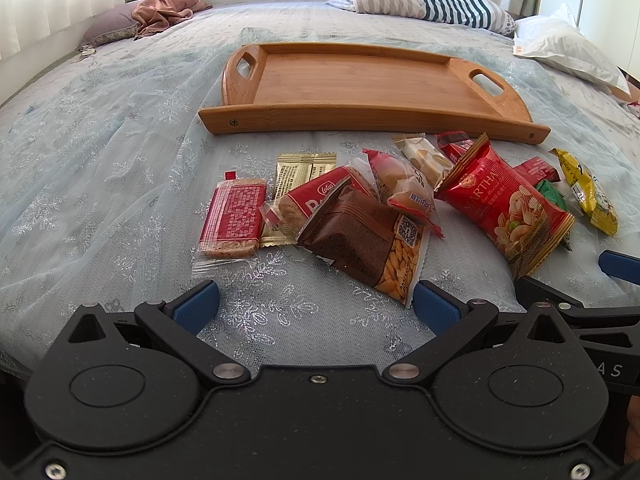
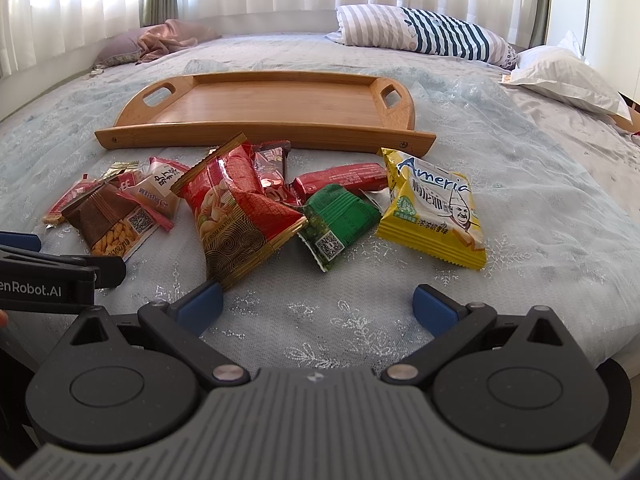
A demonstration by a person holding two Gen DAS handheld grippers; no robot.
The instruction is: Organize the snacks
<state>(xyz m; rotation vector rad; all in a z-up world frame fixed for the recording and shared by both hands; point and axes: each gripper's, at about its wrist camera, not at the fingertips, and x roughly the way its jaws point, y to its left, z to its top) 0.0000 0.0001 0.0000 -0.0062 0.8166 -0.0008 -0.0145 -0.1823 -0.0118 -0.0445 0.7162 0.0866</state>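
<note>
Left wrist view: the left gripper (image 1: 316, 306) gapes wide and empty, the brown packet (image 1: 360, 236) just ahead, long axis slanting toward the tray (image 1: 360, 120).

Right wrist view: the right gripper (image 2: 318, 306) is wide too; the green packet (image 2: 338, 220) lies straight ahead, nearer it.

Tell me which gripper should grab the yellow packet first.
Right. The yellow packet lies just ahead of the open right gripper; from the left gripper it sits far off, past the red bag.
</note>
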